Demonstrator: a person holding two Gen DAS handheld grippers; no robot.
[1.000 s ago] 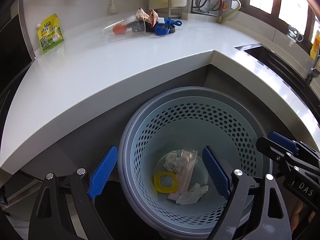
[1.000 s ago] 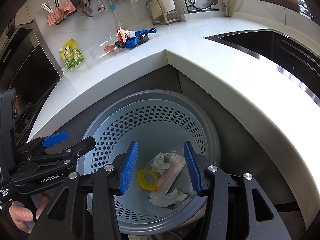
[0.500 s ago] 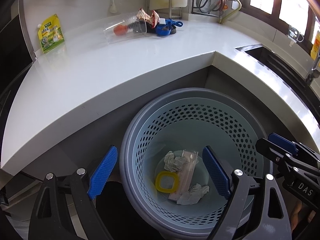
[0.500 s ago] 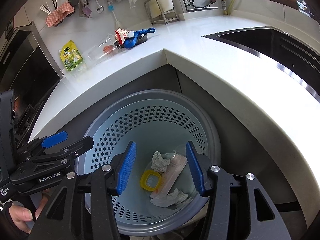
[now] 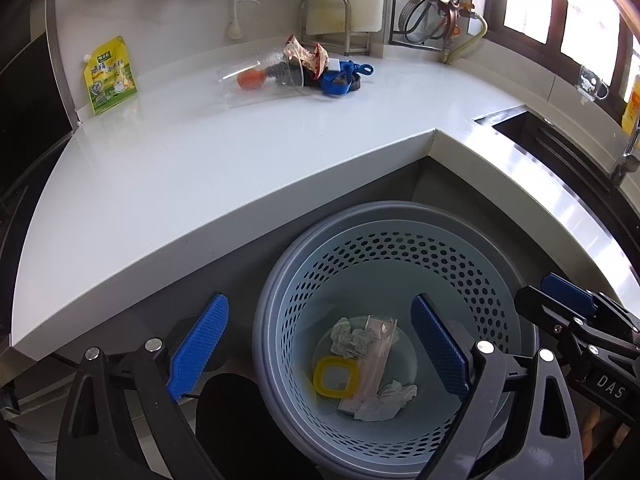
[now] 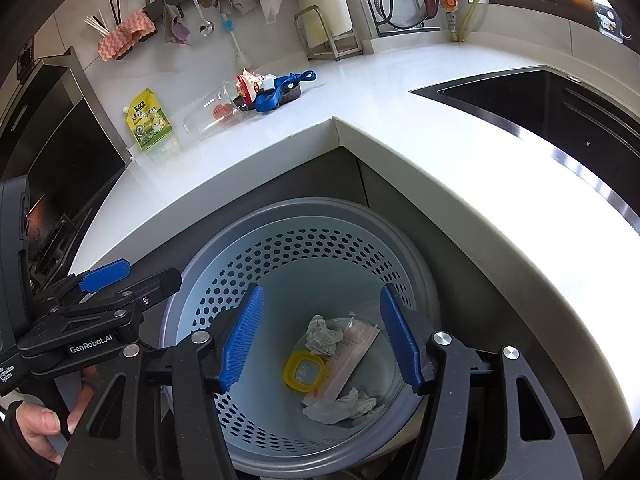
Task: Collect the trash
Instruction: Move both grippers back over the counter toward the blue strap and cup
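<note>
The floor under the basket (image 5: 276, 344) is almost all covered by it and by the black gripper frames, so it cannot be made out where the basket stands. It is a grey-blue perforated basket below the inner corner of the white worktop (image 5: 224, 168). At its bottom lie a yellow ring-shaped lid (image 5: 334, 376), two crumpled tissues (image 5: 350, 340), and a flat pinkish clear wrapper (image 5: 376, 354) between them; what the wrapper once held is not readable. The left gripper (image 5: 320, 346) hangs over the left rim of the basket, its fingers (image 5: 198, 346) spread very wide and just opened a little more, with nothing between them. The right gripper (image 6: 322, 338) hangs above the basket opening; its fingers (image 6: 240, 340) have just been opening and stand apart, empty, with the trash far below them. In the left wrist view the right gripper is cut by the frame edge, and in the right wrist view only part of a hand (image 6: 36, 424) on the left gripper's handle is visible. More trash is far back on the worktop near the wall: a clear plastic cup (image 5: 256, 82) lying on its side with something orange inside, a torn red and white wrapper (image 5: 306, 56), and a blue strap-like thing (image 5: 340, 80) over a dark object that is too small to identify. A yellow-green pouch (image 5: 110, 76) leans on the wall to the left, well apart from this pile. The dark sink (image 6: 560, 112) at the right is partly cut off.
</note>
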